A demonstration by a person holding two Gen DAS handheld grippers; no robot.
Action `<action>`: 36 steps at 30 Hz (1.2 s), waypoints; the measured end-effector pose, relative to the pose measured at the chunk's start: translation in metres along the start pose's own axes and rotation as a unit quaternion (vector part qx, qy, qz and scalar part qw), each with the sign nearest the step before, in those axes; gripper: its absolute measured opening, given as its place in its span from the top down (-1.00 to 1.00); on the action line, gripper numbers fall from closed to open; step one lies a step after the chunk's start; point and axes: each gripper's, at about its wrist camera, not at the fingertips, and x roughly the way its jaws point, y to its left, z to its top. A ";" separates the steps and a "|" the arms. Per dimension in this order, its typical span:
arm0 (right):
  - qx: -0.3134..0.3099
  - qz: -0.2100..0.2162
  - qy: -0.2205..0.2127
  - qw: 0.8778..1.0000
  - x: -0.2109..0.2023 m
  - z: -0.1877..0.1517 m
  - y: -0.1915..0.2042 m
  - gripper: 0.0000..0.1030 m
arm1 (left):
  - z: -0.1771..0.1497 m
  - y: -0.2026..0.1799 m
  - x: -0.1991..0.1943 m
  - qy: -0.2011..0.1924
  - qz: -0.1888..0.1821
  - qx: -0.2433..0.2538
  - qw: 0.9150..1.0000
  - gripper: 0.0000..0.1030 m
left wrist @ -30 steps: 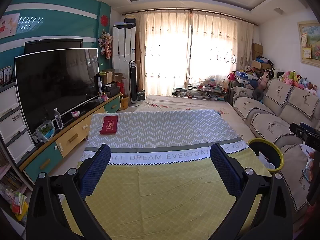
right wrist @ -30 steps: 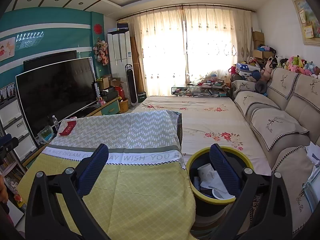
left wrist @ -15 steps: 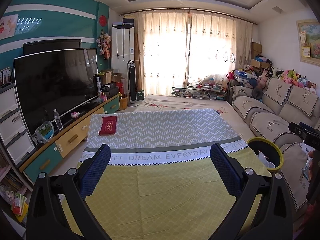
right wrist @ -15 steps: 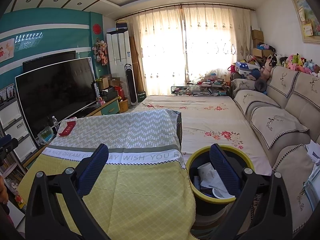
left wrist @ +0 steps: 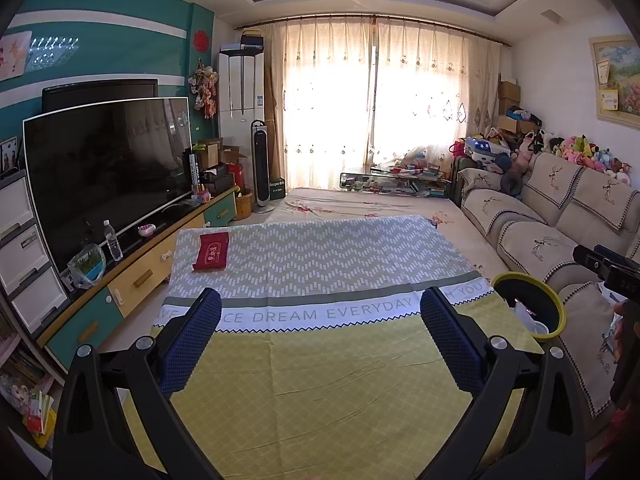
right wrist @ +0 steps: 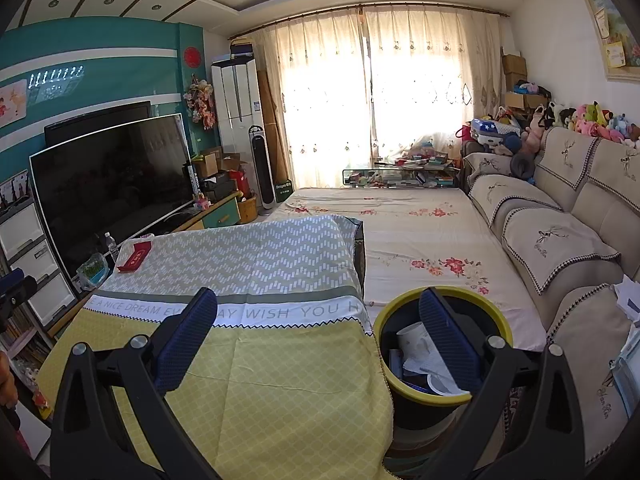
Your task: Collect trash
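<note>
Living room, bright curtained window ahead, beige sofa with embroidered covers (right wrist: 560, 240) along my right, large black television (left wrist: 108, 176) on a teal-and-yellow cabinet to my left.

The desk under a yellow, white and grey patterned cloth (left wrist: 320, 352) fills the foreground. Compared with a second ago almost nothing has shifted: both views sit a touch differently, no object has moved. My reading: I am pausing, not mid-grasp.

Round black trash bin with a yellow rim (right wrist: 442, 300) stands on the floor just beside the desk's right edge, between desk and sofa. It holds a white paper cup (right wrist: 412, 336) and crumpled white paper. From the left wrist view I see only its rim at the far right.

Flat red packet (left wrist: 211, 255) lies on the grey zigzag part of the cloth, far left corner, well apart from both tools. Whether it counts as trash I cannot tell. Otherwise the cloth looks bare.

My left tongs (left wrist: 320, 322) are spread wide, nothing between the blue pads, hovering over the yellow part of the cloth. My right tongs (right wrist: 320, 320) are equally wide and empty, the right pad in line with the bin opening.

Judgement: collection looks close to done; only the packet remains a candidate, and it would fall to the left tongs.
</note>
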 end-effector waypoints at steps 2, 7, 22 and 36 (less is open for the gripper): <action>0.000 0.000 0.000 1.000 0.000 0.000 0.000 -0.87 | 0.000 0.000 0.000 -0.001 0.001 0.000 1.000 -0.91; 0.000 0.000 0.001 1.000 0.001 0.000 0.000 -0.87 | 0.000 0.000 0.001 0.001 0.001 0.000 1.000 -0.91; 0.000 0.002 0.006 1.000 0.006 -0.007 0.004 -0.87 | 0.004 -0.004 0.002 -0.002 0.000 0.000 1.000 -0.91; 0.001 0.002 0.007 1.000 0.006 -0.006 0.004 -0.87 | 0.004 0.000 0.008 -0.003 -0.010 -0.007 1.000 -0.90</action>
